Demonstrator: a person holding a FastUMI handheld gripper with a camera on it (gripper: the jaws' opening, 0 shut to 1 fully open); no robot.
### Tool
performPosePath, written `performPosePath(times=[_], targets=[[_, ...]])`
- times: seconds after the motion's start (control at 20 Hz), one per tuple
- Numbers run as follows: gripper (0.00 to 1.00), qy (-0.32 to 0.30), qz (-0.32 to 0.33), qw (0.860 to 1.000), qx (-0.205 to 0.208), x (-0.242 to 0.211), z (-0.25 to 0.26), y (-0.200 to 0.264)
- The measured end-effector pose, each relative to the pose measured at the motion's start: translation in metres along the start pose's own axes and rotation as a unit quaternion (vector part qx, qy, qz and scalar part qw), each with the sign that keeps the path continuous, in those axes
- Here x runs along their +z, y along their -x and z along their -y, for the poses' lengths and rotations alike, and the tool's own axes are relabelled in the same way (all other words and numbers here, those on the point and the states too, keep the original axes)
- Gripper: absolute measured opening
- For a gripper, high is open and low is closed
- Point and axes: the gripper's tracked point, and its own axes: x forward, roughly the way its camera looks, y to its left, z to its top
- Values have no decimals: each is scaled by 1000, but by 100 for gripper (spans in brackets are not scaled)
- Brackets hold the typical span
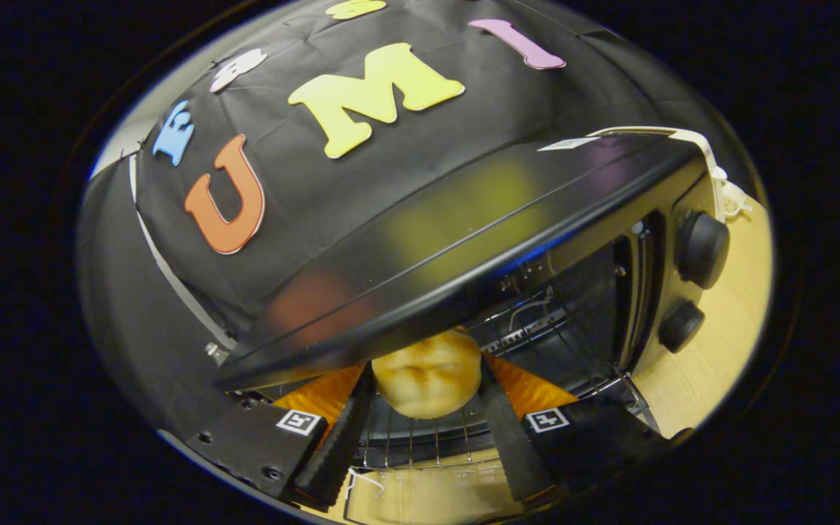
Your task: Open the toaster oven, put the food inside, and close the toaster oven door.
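Observation:
A golden-brown bread roll (427, 364) sits between my two fingers, and my gripper (426, 386) is shut on it, one finger pressing each side. The roll hangs at the mouth of the black toaster oven (464, 219), just under the front lip of its top and above the wire rack (420, 437). The oven door (405, 496) is folded down open below my fingers. The cavity's back is dark behind the roll. The whole view is tilted.
Two black knobs (703, 249) (681, 326) stand on the oven's control panel to the right of the cavity. The oven rests on a light wooden table (726, 343). A white object (726, 193) shows behind the oven's right corner.

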Motion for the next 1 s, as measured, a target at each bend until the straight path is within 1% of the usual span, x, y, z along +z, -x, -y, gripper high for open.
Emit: performPosePath(times=[0.1, 0.2, 0.3, 0.4, 0.5, 1.0], targets=[[91, 19, -8, 999, -24, -8, 8, -4], [96, 21, 10, 999, -25, -4, 7, -3], [100, 12, 14, 999, -31, -2, 10, 7], [100, 2, 10, 999, -34, -7, 13, 17], [100, 6, 7, 999, -36, -12, 11, 29], [100, 53, 11, 998, -37, -42, 4, 107]])
